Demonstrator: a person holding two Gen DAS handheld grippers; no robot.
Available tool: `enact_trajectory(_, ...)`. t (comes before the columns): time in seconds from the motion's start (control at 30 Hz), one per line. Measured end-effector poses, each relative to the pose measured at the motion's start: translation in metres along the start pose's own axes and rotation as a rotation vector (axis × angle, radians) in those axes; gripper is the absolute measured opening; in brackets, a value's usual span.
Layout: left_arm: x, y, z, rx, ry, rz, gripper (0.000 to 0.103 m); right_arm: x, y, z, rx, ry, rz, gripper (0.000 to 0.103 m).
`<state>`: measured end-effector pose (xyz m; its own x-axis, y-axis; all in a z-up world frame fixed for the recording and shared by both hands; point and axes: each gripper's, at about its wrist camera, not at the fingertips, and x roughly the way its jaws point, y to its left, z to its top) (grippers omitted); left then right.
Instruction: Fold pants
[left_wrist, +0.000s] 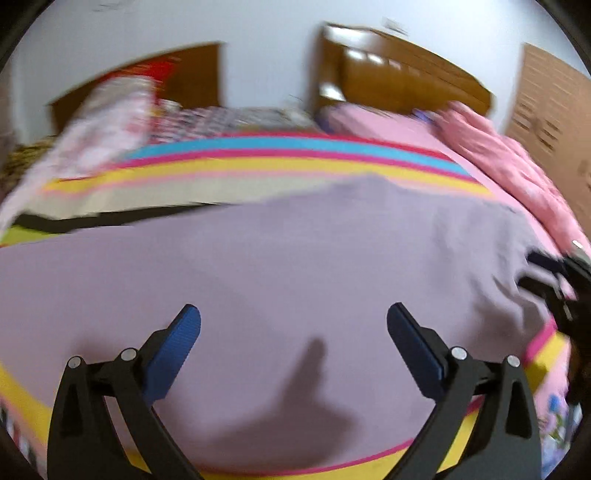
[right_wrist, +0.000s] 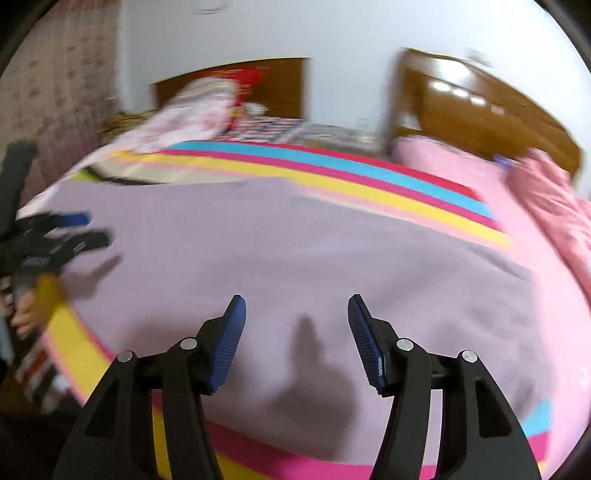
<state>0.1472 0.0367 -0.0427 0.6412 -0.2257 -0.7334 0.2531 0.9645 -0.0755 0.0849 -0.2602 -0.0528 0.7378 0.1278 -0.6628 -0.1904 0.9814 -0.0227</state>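
Note:
Lilac pants (left_wrist: 295, 266) lie spread flat across the striped bed cover, filling the middle of both views (right_wrist: 295, 251). My left gripper (left_wrist: 293, 317) hovers over the near part of the cloth, open wide, with nothing between its blue pads. My right gripper (right_wrist: 295, 308) also hangs open above the pants, its pads apart and bare. In the left wrist view the right gripper (left_wrist: 546, 273) shows blurred at the right edge. In the right wrist view the left gripper (right_wrist: 83, 229) shows at the left edge, held by a hand. Both pictures are smeared by motion.
The bed cover (left_wrist: 258, 162) has yellow, pink, blue and red stripes. A pink quilt (left_wrist: 517, 166) is bunched at the right. A wooden headboard (left_wrist: 406, 77) stands behind, with patterned bedding (left_wrist: 110, 118) piled at the far left. A black strap (left_wrist: 110, 218) lies along the pants' far left edge.

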Motion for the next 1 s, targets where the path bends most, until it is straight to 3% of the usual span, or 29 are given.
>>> enact_trajectory(0.13, 0.032, -0.034, 0.000, 0.061, 0.076, 0.048, 0.101, 0.016, -0.086, -0.018, 0.159, 0.092, -0.098, 0.068)
enact_trajectory(0.17, 0.041, -0.038, -0.002, 0.055, 0.107, 0.065, 0.101, 0.026, -0.106, -0.030, 0.188, 0.144, -0.079, 0.062)
enact_trajectory(0.2, 0.047, -0.039, -0.004, 0.046, 0.131, 0.076, 0.102, 0.023, -0.116, -0.038, 0.191, 0.106, -0.011, 0.059)
enact_trajectory(0.27, 0.046, -0.046, -0.012, 0.063, 0.101, 0.108, 0.102, 0.019, -0.122, -0.042, 0.191, 0.094, 0.006, 0.052)
enact_trajectory(0.5, 0.050, -0.042, -0.012, 0.051, 0.100, 0.104, 0.102, 0.012, -0.108, -0.032, 0.178, 0.155, -0.075, 0.055)
enact_trajectory(0.53, 0.049, -0.042, -0.013, 0.050, 0.097, 0.104, 0.102, 0.009, -0.105, -0.026, 0.210, 0.154, -0.089, 0.060)
enact_trajectory(0.57, 0.051, -0.042, -0.012, 0.050, 0.096, 0.104, 0.102, 0.005, -0.103, -0.018, 0.233, 0.139, -0.109, 0.080)
enact_trajectory(0.6, 0.052, -0.042, -0.010, 0.049, 0.095, 0.106, 0.102, 0.002, -0.095, -0.005, 0.230, 0.103, -0.117, 0.089)
enact_trajectory(0.67, 0.055, -0.043, -0.004, 0.047, 0.096, 0.110, 0.102, 0.008, -0.073, 0.016, 0.123, 0.059, -0.065, 0.089)
enact_trajectory(0.73, 0.055, -0.043, -0.003, 0.047, 0.096, 0.111, 0.102, 0.029, -0.053, 0.035, 0.007, 0.060, -0.086, 0.089)
enact_trajectory(0.87, 0.054, -0.041, -0.002, 0.047, 0.097, 0.105, 0.102, 0.075, -0.047, 0.048, -0.028, 0.162, -0.059, 0.089)
enact_trajectory(1.0, 0.054, -0.042, -0.003, 0.047, 0.096, 0.105, 0.102, 0.091, -0.052, 0.027, -0.030, 0.247, -0.071, 0.091)
